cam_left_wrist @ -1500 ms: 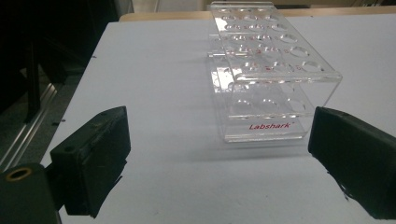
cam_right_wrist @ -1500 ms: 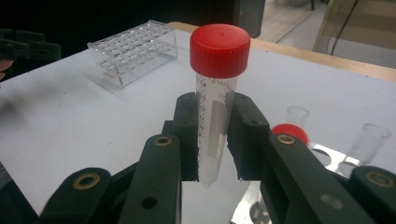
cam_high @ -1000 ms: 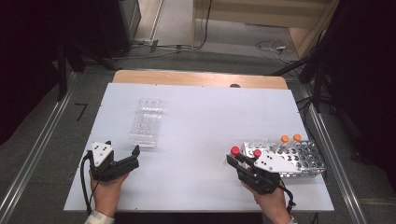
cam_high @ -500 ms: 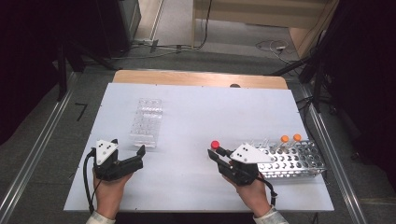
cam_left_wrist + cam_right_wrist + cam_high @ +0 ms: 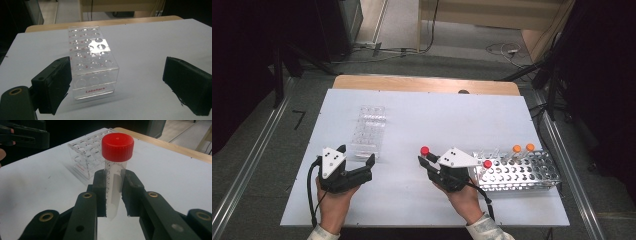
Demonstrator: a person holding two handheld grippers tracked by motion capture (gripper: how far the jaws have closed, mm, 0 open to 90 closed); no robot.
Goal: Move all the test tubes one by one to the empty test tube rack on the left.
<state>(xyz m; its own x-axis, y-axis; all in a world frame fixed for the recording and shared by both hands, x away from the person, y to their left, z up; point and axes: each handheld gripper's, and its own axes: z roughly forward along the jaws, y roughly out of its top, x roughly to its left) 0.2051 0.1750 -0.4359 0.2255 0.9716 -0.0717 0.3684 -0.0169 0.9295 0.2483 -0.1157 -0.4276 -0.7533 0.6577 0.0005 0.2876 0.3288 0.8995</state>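
Note:
A clear plastic tube rack (image 5: pixel 368 132) stands empty at the table's left centre. My left gripper (image 5: pixel 357 156) sits just in front of it, open, with the rack (image 5: pixel 91 62) ahead between its wide-apart jaws and untouched. My right gripper (image 5: pixel 424 160) is near the table's middle, left of a white wire rack (image 5: pixel 532 175). It is shut on a red-capped tube (image 5: pixel 425 151) held upright. In the right gripper view the pads clamp the tube (image 5: pixel 113 192) below its cap, and the clear rack (image 5: pixel 87 157) lies beyond.
The wire rack holds two orange-capped tubes (image 5: pixel 523 148) at its back and a red-capped one (image 5: pixel 487 163) at its left end. The white table (image 5: pixel 452 120) has a wooden strip along its far edge, and dark floor and cables surround it.
My right gripper has carried the red-capped tube leftward, away from the wire rack toward the table's middle. My left gripper has shifted slightly toward the clear rack.

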